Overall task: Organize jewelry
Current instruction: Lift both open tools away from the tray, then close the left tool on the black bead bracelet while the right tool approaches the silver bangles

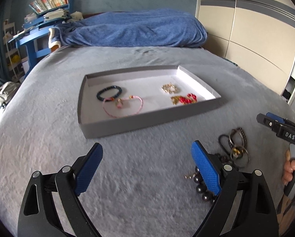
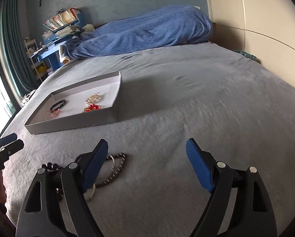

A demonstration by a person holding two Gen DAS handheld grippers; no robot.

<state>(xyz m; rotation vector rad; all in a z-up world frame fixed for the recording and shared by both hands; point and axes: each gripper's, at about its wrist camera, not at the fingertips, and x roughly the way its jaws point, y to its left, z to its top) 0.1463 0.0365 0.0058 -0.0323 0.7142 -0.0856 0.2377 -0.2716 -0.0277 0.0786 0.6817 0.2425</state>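
Left gripper [image 1: 147, 167] and right gripper [image 2: 147, 164]: jaws apart, empty. Loose jewelry pile [image 1: 233, 148] on bedspread [image 1: 48, 138] — beside left gripper's right jaw, under right gripper's left jaw. Risk: tangled strands lifting together, snagging, dropping short of tray [image 1: 147, 123] — ahead of jaws.

Ahead of me: grey bedspread [image 1: 127, 187], blue blanket [image 1: 131, 29] heaped at its head, blue bookshelf [image 1: 40, 19], wardrobe [image 1: 246, 29].
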